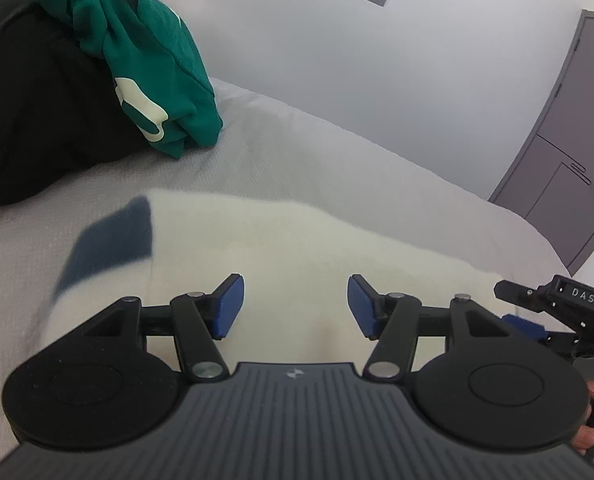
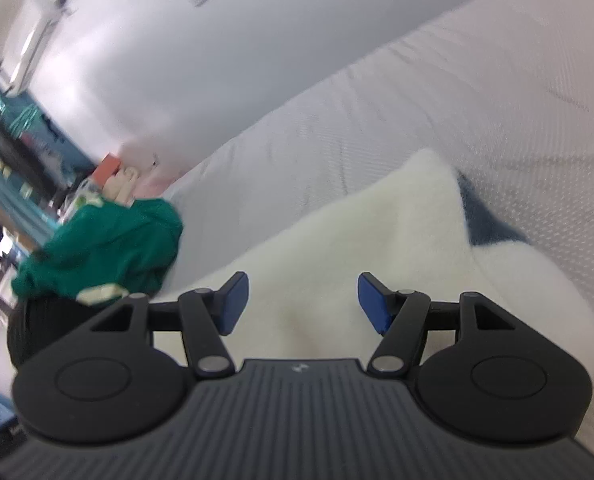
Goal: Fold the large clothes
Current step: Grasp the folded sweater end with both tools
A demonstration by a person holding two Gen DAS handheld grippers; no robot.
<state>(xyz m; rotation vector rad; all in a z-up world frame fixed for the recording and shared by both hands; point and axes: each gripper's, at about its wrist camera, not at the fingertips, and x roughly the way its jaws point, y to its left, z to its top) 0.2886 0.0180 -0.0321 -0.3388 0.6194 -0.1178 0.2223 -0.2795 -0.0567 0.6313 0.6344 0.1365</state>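
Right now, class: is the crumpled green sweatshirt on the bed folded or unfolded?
Unfolded: the green sweatshirt lies bunched in a heap against dark clothing.

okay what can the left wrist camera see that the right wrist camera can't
Only the left wrist view shows the grey door, the black garment and the right gripper at its edge. Only the right wrist view shows the cluttered shelves. Both show the cream garment on the bed, the green sweatshirt, and open jaws holding nothing.
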